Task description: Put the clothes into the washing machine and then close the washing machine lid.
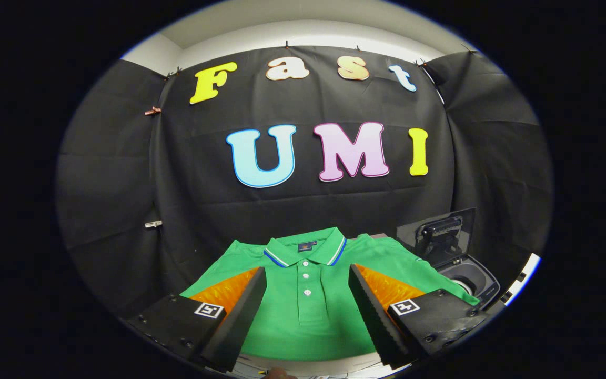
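Note:
A green polo shirt (307, 310) lies flat below me, collar away from me, with white buttons and a blue-and-white trimmed collar. My gripper (307, 269) hovers above it, open, its two fingers spread wide to either side of the button placket and holding nothing. To the right of the shirt stands a small washing machine (484, 288) with its dark lid (442, 234) raised upright; the round drum opening (466, 276) shows beneath the lid.
The black cloth wall rises just behind the shirt and the machine. A pale table edge (524, 276) shows to the right of the machine. A pale surface with thin cables (329, 371) lies below the shirt's hem.

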Available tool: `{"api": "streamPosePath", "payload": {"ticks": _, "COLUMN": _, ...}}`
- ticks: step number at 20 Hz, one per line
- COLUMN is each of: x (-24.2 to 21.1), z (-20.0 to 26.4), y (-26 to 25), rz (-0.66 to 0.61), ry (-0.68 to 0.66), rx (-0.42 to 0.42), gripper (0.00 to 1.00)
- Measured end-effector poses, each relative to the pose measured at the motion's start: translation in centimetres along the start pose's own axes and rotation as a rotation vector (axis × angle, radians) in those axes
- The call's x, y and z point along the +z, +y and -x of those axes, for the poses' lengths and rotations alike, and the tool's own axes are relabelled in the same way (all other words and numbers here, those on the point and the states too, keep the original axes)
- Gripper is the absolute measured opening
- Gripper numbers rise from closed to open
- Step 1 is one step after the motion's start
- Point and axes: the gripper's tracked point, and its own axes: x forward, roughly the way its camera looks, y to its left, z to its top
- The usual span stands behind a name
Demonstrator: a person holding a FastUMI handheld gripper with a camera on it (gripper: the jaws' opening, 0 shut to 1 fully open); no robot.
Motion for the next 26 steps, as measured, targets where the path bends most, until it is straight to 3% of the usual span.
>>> {"api": "streamPosePath", "payload": {"ticks": 4, "x": 0.1, "z": -3.3, "y": -0.9, "rz": 0.031, "ry": 0.086, "rx": -0.038, "gripper": 0.99}}
{"api": "streamPosePath", "payload": {"ticks": 9, "x": -3.6, "z": -6.8, "y": -1.6, "rz": 0.034, "ry": 0.315, "rx": -0.086, "gripper": 0.99}}
{"api": "streamPosePath", "payload": {"ticks": 15, "x": -6.9, "z": -7.9, "y": -1.4, "rz": 0.068, "ry": 0.552, "rx": -0.073, "gripper": 0.99}}
{"api": "streamPosePath", "payload": {"ticks": 23, "x": -7.5, "z": -8.7, "y": -2.0, "rz": 0.082, "ry": 0.805, "rx": -0.107, "gripper": 1.0}}
{"api": "streamPosePath", "payload": {"ticks": 25, "x": -7.7, "z": -8.9, "y": -2.1, "rz": 0.07, "ry": 0.881, "rx": -0.124, "gripper": 0.9}}
{"api": "streamPosePath", "payload": {"ticks": 26, "x": -7.7, "z": -8.9, "y": -2.1, "rz": 0.072, "ry": 0.909, "rx": -0.131, "gripper": 0.9}}
